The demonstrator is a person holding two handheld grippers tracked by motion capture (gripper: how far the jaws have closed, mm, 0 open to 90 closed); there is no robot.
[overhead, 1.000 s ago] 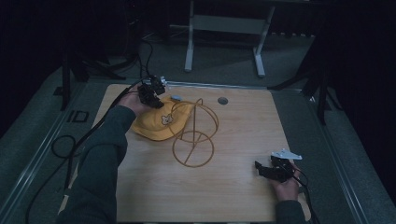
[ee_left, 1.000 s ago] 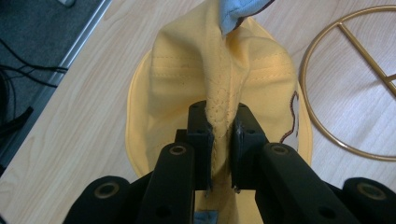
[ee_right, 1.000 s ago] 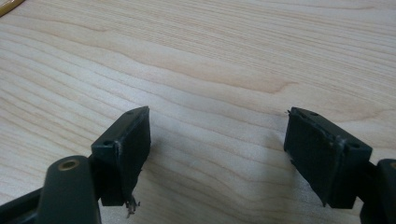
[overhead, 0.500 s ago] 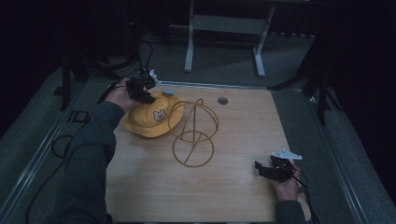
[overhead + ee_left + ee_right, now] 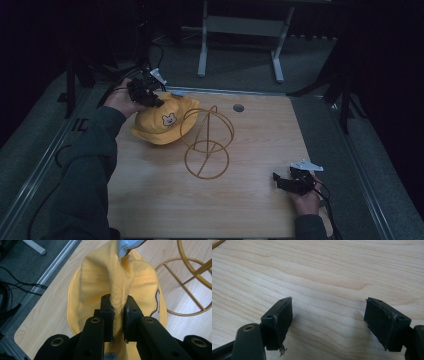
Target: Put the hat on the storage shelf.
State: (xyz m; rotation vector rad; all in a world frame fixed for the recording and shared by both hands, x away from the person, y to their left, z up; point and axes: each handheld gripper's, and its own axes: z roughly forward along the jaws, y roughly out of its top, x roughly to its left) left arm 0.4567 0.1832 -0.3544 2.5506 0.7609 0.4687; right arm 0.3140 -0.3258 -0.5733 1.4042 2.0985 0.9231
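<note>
Your left gripper [image 5: 117,312] is pinching one soft, stitched yellow cloth hat [image 5: 120,277]; your right gripper [image 5: 328,325] is gaping over grained wood, beside one round wire stand [image 5: 207,145].

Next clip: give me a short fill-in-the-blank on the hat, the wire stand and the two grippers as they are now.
1. The left gripper is shut on a fold of the ____ hat.
2. The right gripper stands ____ above bare table.
3. The gold wire stand lies to the ____ of the hat in the high view.
4. The small animal face on the hat is a ____ .

Missing words: yellow; open; right; bear
</note>
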